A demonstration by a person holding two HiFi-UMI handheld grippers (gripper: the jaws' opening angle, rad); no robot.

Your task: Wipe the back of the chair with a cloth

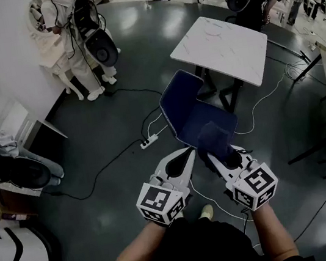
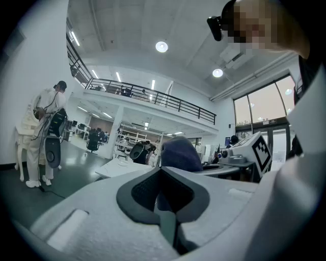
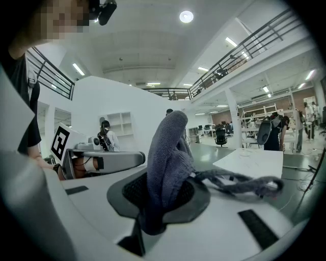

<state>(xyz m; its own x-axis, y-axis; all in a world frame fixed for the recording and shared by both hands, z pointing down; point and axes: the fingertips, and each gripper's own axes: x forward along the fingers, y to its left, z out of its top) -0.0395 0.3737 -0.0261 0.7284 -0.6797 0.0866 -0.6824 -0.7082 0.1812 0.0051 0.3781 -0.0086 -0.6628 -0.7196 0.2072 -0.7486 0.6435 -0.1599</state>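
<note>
Grey knitted cloth (image 3: 170, 153) is sitting bunched between the jaws of the right gripper (image 3: 164, 199), which are clamping its lower fold. One lobe is standing up above the jaws and a thin tail is trailing off to that gripper's right. In the head view the cloth is hanging over the front part of the blue chair (image 1: 194, 112), whose back is rising on the side nearer the left gripper (image 2: 163, 199). Contact between cloth and chair cannot be confirmed. The left gripper is holding its jaws together with nothing between them and is hovering just beside the right one, short of the chair back.

Hazards, judged from this position:

1. Only a narrow fold is being gripped. Dragging the cloth across upholstery is likely to pull it free.
2. The loose tail is hanging outside the jaws and could be catching on the chair edge during a stroke.
3. The bunch is sitting above the jaw tips, so a low approach is risking hard plastic, not cloth, rubbing the back.
4. Nothing is steadying the chair. Pressing on the back could be sliding or tipping it toward the white table (image 1: 219, 43) standing near, beyond it.
5. A power strip (image 1: 148, 141) and its cable (image 1: 104, 169) are lying on the floor near the chair, not far from the person's shoe (image 1: 206, 212); stepping around the chair is inviting a snag
</note>
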